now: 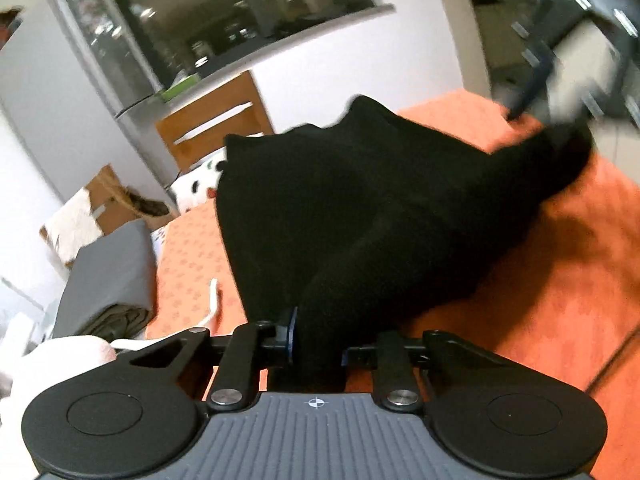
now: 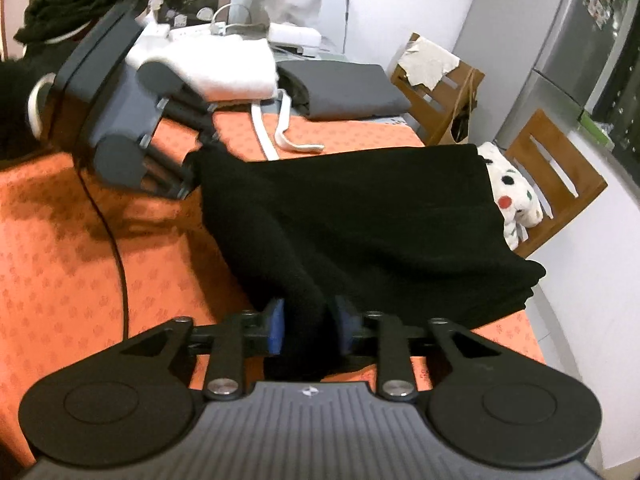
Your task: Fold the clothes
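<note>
A home dining corner, this; orange patterned tablecloth [image 2: 60, 272] over the table; wooden slat-back chairs [image 2: 556, 176] pulled close; a steel fridge [image 2: 576, 40] dotted with magnets; folded laundry [image 2: 344, 84] stacked at the far edge; a dark window [image 1: 240, 12] beyond.

Wooden chairs [image 2: 556, 176] by silver fridge [image 2: 576, 40]; spotted plush [image 2: 510, 192] (on seat); orange tablecloth [image 2: 60, 280].

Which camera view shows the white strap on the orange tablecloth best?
The right wrist view: the white strap lies in full sight on the orange tablecloth, beyond the black garment. The left wrist view shows only a short, blurred piece at the garment's left edge.
</note>
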